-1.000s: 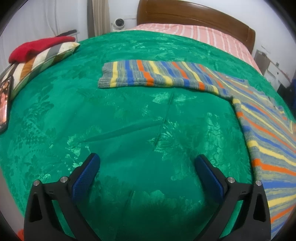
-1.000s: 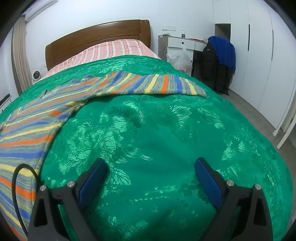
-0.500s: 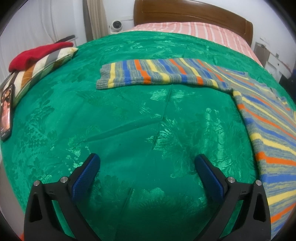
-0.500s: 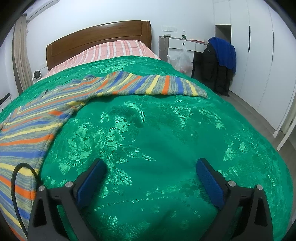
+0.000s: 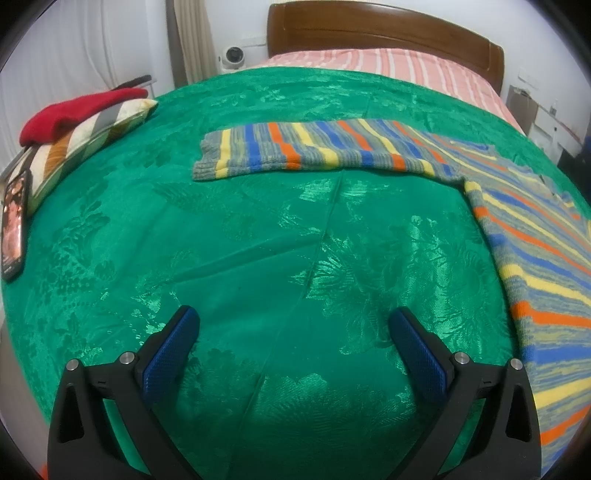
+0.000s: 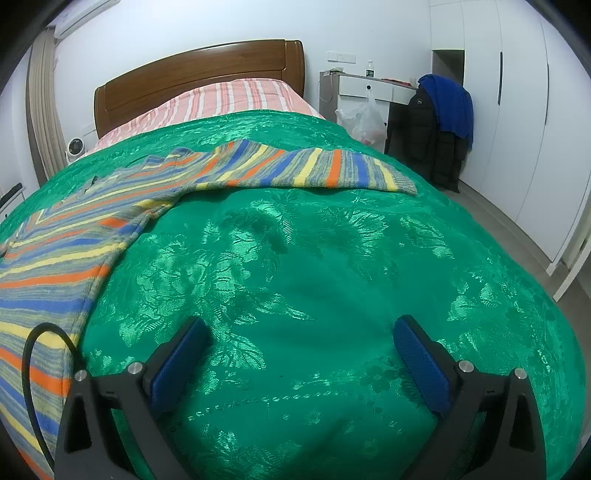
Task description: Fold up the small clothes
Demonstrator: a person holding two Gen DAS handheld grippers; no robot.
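Note:
A striped knit sweater in grey, blue, yellow and orange lies flat on the green bedspread (image 5: 258, 240). In the left wrist view its left sleeve (image 5: 314, 151) stretches across ahead and its body (image 5: 535, 258) lies at the right. In the right wrist view the body (image 6: 55, 266) is at the left and the right sleeve (image 6: 314, 170) runs ahead to the right. My left gripper (image 5: 293, 325) is open and empty above bare bedspread. My right gripper (image 6: 301, 332) is open and empty above bare bedspread (image 6: 314, 277).
A striped pillow (image 5: 85, 140) with a red garment (image 5: 74, 114) on it and a phone (image 5: 14, 221) lie at the bed's left edge. The wooden headboard (image 5: 388, 22) is at the far end. A desk, a plastic bag and hung jackets (image 6: 439, 122) stand right of the bed.
Both grippers have drifted slightly; the left view has shifted so the sleeve sits a little further right and lower. Both stay open and the sweater has not moved.

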